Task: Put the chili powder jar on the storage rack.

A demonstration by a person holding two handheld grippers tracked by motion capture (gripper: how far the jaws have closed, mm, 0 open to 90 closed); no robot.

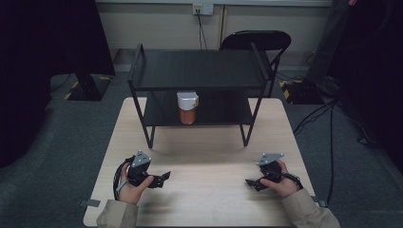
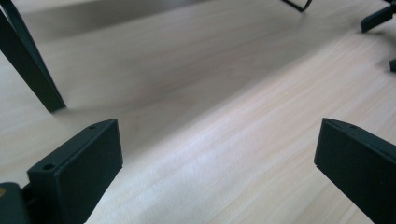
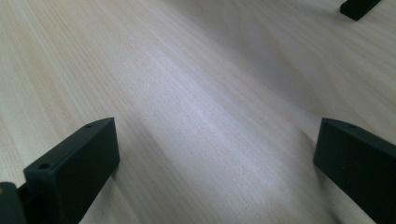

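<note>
A jar [image 1: 187, 108] with a white lid and orange-brown contents stands on the lower shelf of a black two-tier rack [image 1: 199, 71] at the back of the table. My left gripper [image 1: 161, 179] rests near the front left of the table, jaws wide apart over bare wood [image 2: 215, 149]. My right gripper [image 1: 252, 183] rests at the front right, pointing inward, jaws also spread with nothing between them [image 3: 215, 149]. Both sit well in front of the rack, far from the jar.
The light wooden table [image 1: 209, 199] lies between the two grippers. A rack leg [image 2: 28, 65] stands close ahead of the left gripper. A black chair [image 1: 256, 42] is behind the rack, with cables on the grey floor [image 1: 332, 118] to the right.
</note>
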